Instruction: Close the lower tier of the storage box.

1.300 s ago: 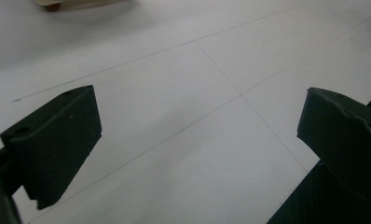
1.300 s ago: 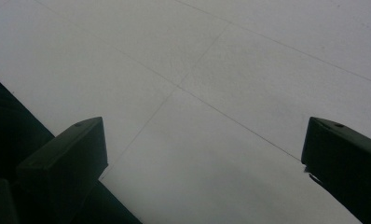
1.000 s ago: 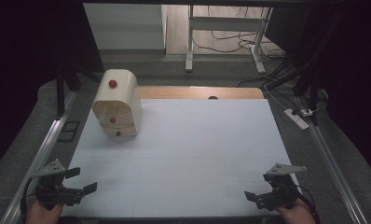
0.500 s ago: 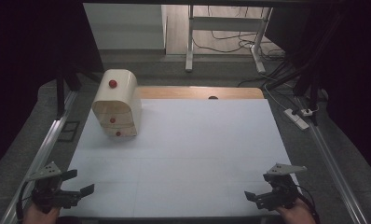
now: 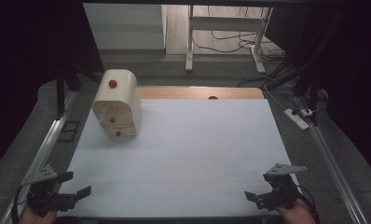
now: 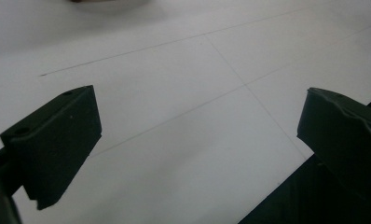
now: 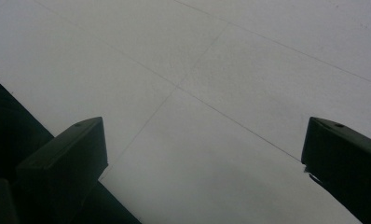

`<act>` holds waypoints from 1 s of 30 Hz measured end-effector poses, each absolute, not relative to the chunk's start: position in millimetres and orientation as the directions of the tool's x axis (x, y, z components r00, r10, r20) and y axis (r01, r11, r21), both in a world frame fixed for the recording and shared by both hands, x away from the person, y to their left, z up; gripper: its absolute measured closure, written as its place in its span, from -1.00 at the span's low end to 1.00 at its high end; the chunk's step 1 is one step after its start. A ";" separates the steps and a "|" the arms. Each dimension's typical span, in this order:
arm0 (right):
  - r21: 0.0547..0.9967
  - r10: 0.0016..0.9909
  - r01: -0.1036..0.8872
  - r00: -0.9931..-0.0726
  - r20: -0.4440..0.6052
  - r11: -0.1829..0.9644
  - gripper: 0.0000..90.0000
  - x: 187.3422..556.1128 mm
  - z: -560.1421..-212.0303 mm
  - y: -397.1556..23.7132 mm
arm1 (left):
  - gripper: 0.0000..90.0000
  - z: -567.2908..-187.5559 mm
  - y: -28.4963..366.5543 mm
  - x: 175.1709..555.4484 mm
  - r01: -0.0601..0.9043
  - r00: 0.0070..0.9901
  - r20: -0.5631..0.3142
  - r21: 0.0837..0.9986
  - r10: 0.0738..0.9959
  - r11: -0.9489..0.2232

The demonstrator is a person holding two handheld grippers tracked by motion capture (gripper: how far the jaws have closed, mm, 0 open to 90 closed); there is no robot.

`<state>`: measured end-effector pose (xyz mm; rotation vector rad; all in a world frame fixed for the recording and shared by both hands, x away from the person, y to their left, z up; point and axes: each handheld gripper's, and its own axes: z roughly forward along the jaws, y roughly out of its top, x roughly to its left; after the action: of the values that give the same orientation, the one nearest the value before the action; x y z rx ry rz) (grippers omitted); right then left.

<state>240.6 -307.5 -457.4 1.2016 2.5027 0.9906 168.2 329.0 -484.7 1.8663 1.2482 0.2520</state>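
Observation:
A small cream wooden chest [image 5: 116, 105] with a rounded top and three red knobs stands at the far left of the white table top [image 5: 188, 149]. Over the near left corner my left gripper [image 5: 78, 183] is open, its jaws wide apart. In the left gripper view, the left gripper [image 6: 200, 126] has only bare white surface between its jaws. At the near right corner my right gripper [image 5: 259, 186] is also open. In the right gripper view, the right gripper [image 7: 204, 149] holds nothing. Both are far from the chest.
A wooden strip [image 5: 197, 92] with a dark hole runs along the table's far edge. Metal rails [image 5: 44, 149] flank both sides. A power strip [image 5: 298, 117] and cables lie on the floor at the right. Desk legs [image 5: 189, 42] stand beyond the table.
My left gripper has drifted slightly left and toward the near edge. The right gripper and the chest have stayed put.

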 end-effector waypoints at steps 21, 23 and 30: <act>0.644 0.751 0.620 -0.652 0.103 0.449 -0.99 240.5 -457.5 -307.4 | -1.00 -484.6 332.5 158.7 0.665 0.469 -0.255 0.731 0.845 -0.149; 0.643 0.752 0.621 -0.651 0.104 0.448 -0.99 240.3 -457.4 -307.3 | -1.00 -484.6 332.4 158.2 0.669 0.468 -0.254 0.727 0.846 -0.152; 0.643 0.753 0.621 -0.650 0.104 0.448 -0.99 240.3 -457.4 -307.3 | -1.00 -484.3 332.6 155.2 0.669 0.468 -0.251 0.727 0.847 -0.155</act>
<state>240.3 -307.3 -457.4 1.2023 2.5000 0.9856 155.2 332.6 -484.3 1.8931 1.2686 0.2733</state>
